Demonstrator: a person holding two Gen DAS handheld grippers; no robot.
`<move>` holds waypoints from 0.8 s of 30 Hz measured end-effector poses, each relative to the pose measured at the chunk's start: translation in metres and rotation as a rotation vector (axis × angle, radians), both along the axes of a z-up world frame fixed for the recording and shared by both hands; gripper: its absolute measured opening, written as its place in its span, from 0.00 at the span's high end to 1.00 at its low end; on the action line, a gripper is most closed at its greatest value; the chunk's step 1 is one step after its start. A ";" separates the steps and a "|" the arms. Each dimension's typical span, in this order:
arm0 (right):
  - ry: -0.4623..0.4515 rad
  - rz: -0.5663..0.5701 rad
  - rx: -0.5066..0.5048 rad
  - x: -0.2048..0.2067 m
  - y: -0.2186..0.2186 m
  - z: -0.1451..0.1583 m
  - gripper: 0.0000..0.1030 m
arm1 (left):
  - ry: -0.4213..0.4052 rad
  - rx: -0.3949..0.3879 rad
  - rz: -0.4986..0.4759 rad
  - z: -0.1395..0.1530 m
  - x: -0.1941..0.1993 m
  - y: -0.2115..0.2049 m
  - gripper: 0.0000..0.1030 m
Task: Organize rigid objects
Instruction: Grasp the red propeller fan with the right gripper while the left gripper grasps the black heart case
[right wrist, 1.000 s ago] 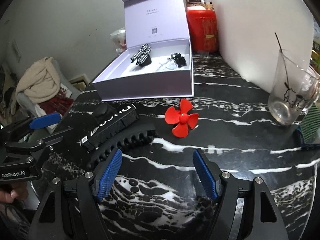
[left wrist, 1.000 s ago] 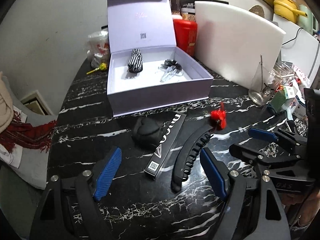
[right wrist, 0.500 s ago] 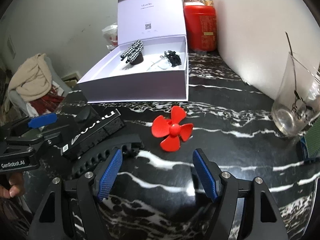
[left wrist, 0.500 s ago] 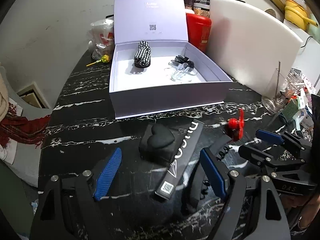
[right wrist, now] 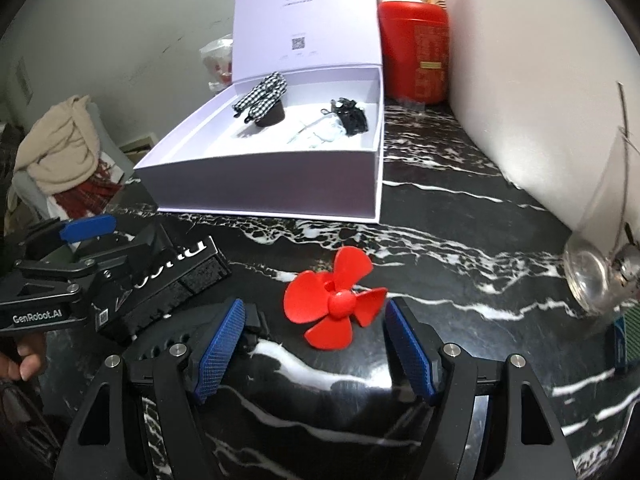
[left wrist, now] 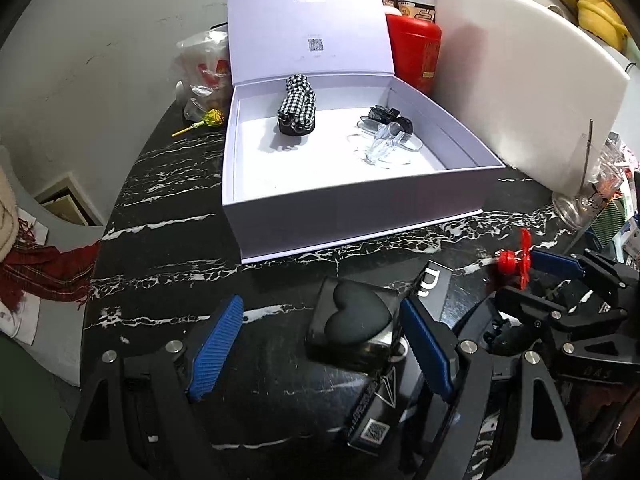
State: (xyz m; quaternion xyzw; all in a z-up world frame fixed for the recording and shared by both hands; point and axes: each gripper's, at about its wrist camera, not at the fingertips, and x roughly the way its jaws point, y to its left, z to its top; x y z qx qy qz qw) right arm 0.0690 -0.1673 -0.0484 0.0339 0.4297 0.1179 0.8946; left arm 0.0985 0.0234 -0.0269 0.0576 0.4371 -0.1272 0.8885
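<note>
An open lilac gift box stands on the black marble table and holds a checked hair clip and clear and black clips. In front of it a black heart-topped box sits between the blue pads of my open left gripper, untouched. A long black printed box lies beside it, partly under the right finger. A red plastic propeller lies between the pads of my open right gripper. A black claw clip is mostly hidden behind the left pad.
A white board leans at the right, with a red canister behind the box. A drinking glass stands at the right. A plastic bag and lollipop lie at the back left. A chair with clothes stands off the table's left edge.
Both grippers have moved forward and lower toward the box. The heart box now sits between the left pads, and the red propeller between the right pads. Jaw openings are unchanged.
</note>
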 end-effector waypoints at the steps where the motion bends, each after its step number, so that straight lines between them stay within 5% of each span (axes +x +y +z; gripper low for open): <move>1: 0.001 0.005 0.002 0.001 0.000 0.000 0.28 | 0.003 -0.006 -0.003 -0.001 0.002 0.000 0.21; 4: 0.005 0.014 0.007 0.006 0.001 -0.001 0.28 | 0.022 -0.020 -0.001 -0.006 0.007 -0.001 0.24; 7: 0.006 0.021 0.016 0.008 0.001 -0.001 0.31 | 0.052 -0.016 0.004 -0.014 0.012 -0.004 0.39; 12: 0.017 0.029 0.069 0.007 -0.004 0.000 0.58 | 0.067 -0.043 -0.009 -0.021 0.011 -0.004 0.57; 14: 0.015 0.030 0.074 0.006 -0.005 0.001 0.67 | 0.052 -0.029 -0.013 -0.021 0.008 -0.006 0.58; 24: 0.003 0.030 0.056 -0.012 -0.007 0.001 0.68 | 0.046 -0.032 -0.007 -0.021 -0.013 0.003 0.59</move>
